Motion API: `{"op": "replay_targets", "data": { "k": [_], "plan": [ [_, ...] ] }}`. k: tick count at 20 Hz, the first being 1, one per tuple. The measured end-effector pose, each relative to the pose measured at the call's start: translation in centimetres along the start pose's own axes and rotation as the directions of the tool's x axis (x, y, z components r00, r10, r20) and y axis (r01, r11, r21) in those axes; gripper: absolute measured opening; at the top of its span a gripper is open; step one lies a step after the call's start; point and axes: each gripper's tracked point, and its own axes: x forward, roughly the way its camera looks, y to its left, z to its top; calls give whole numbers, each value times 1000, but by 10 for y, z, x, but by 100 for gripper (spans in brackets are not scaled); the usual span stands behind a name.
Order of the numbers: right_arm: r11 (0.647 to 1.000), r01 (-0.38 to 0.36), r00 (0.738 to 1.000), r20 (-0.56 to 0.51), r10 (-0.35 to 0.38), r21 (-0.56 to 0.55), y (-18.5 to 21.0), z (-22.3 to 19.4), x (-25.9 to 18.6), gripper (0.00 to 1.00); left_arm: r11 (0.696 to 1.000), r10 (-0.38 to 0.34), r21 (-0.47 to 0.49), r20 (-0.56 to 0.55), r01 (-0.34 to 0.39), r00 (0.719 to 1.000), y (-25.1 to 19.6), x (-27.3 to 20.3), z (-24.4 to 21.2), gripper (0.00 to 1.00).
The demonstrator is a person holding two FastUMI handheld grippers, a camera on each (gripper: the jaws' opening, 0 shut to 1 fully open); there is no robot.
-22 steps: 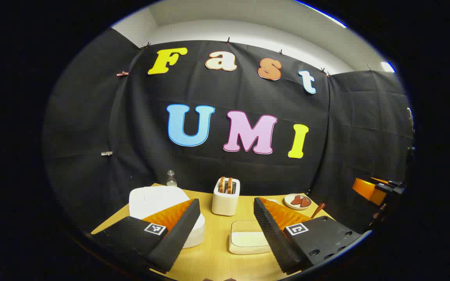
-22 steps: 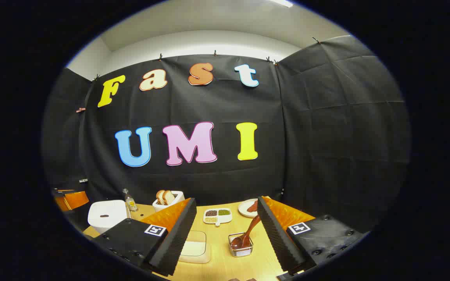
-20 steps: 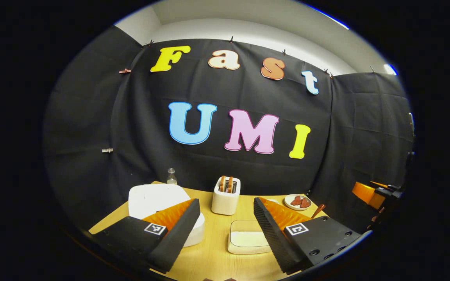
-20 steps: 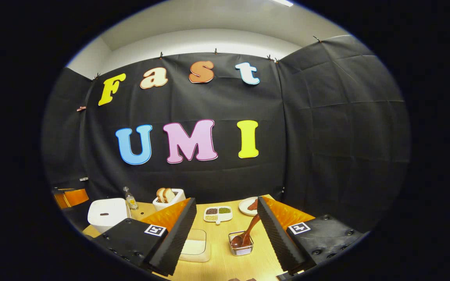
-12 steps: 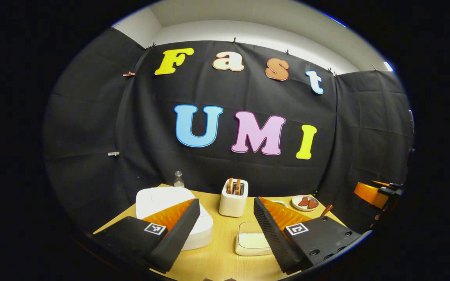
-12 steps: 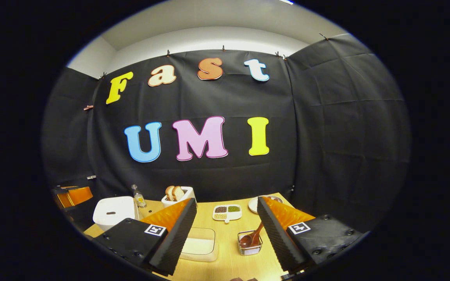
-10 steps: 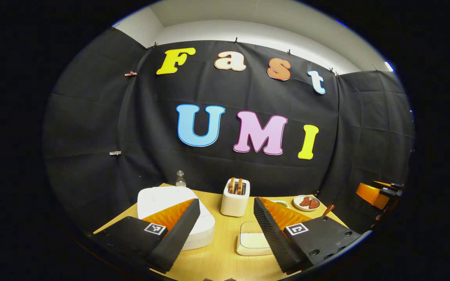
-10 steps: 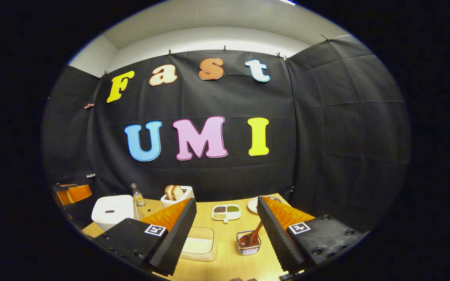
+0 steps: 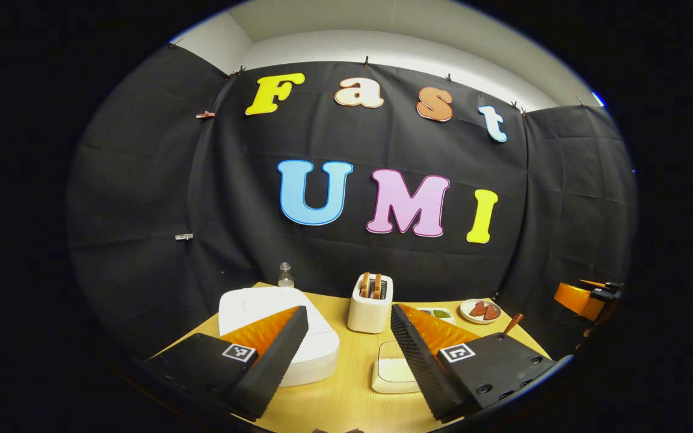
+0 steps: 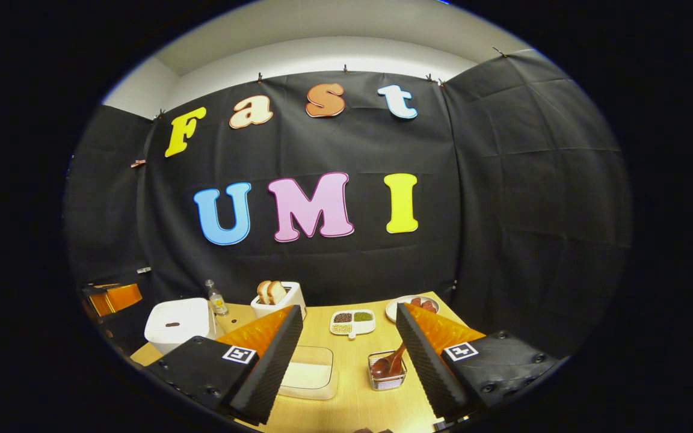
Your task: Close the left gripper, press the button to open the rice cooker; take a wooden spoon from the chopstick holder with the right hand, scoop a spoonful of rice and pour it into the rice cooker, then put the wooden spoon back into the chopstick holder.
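On a pale wooden table point(image 10: 346, 409) hemmed in by black cloth walls, with a strip of white wall and ceiling above the cloth, the kitchen things stand well spread out. In the left gripper view the left gripper point(image 9: 346, 337) hangs above the table with its fingers wide apart and nothing between them; the closed white rice cooker point(image 9: 262, 304) sits partly behind its left finger, a small bottle point(image 9: 286, 275) stands behind the cooker near the cloth, and a white toaster point(image 9: 370, 300) holding bread slices stands at the middle. In the right gripper view the right gripper point(image 10: 346, 337) also hovers with fingers spread and empty. Between those fingers sit the tray of rice point(image 10: 307, 376), a divided dish of beans point(image 10: 352, 322), and the wire chopstick holder point(image 10: 387, 367) with the wooden spoon point(image 10: 390, 362) leaning in it, bowl down. A plate point(image 10: 396, 308) with reddish pieces lies near the far table edge.
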Motion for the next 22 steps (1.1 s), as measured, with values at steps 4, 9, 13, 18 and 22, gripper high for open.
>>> {"op": "replay_targets", "data": {
  "k": [4,9,13,18,22],
  "plan": [
    [1000,14,1000,-19,-15,-3,-4,-9,2,98,999,17,29,-6,-17,1000,9,7,2,95],
    [999,40,998,-39,-40,3,-13,-15,5,98,1000,20,-23,-34,-20,999,21,21,3,95],
    [998,65,996,-65,-65,12,-22,-22,1,98,999,48,-8,-46,-49,998,46,36,0,92],
    [995,100,991,-86,-102,-19,-38,-29,-7,97,997,77,-15,-80,-78,994,81,54,-4,71],
    [988,157,984,-83,-157,5,-53,-28,-16,98,998,60,-28,-160,-65,985,107,70,-22,50]
  ]
}}
